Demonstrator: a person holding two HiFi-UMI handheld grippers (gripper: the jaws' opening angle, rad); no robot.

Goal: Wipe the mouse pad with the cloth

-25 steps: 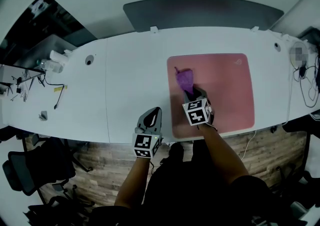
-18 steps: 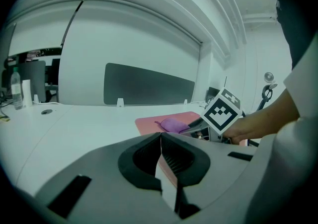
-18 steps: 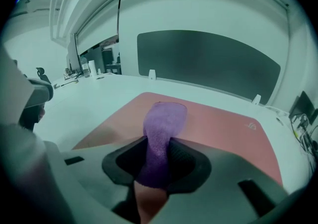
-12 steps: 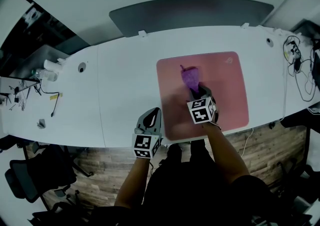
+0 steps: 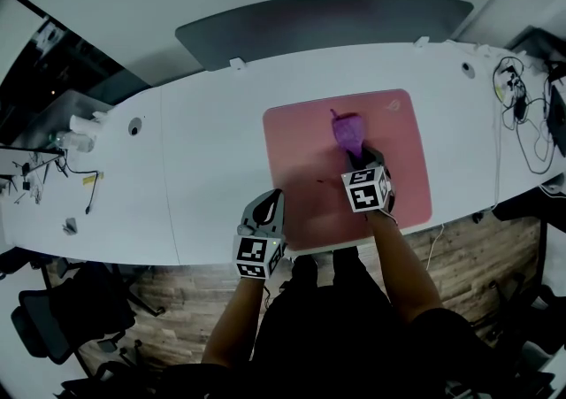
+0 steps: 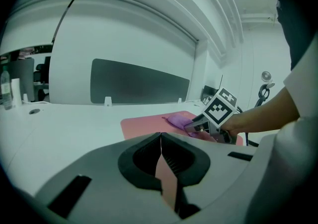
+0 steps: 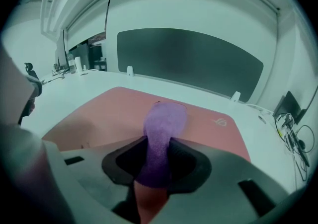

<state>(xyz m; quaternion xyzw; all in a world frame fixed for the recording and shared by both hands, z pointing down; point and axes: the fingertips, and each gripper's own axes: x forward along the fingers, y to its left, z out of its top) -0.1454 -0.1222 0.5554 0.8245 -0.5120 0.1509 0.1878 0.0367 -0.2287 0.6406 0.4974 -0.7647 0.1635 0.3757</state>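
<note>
Pink mouse pad point(image 5: 301, 136) on a white desk point(image 5: 203, 149).

Head view:
- Purple cloth point(image 5: 348, 132) lies about mid-pad, toward the far edge.
- Right gripper point(image 5: 362, 157) sits just behind it, clamped on the cloth's near end.
- A second ago the cloth was nearer the pad's left side. It has since travelled rightward over the surface.
- Judgement: a wiping stroke is under way. The left part is likely covered, and the right part and near strip are probably still to do.
- Left gripper point(image 5: 269, 208) hangs at the desk's near edge, just off the pad's near-left corner. Same spot as before, no part in the work.

Left gripper view:
- Jaws pressed together, nothing between them.
- Beyond them are the pad, the cloth and the other gripper in the person's hand.
- Bottle point(image 6: 5, 89) stands at the far left of the desk, well apart from the pad. Contents not readable.

Right gripper view:
- Jaws closed on a bunched neck of cloth.
- The cloth's free end spreads out ahead, touching the pad.
- No container on or beside the pad.
</note>
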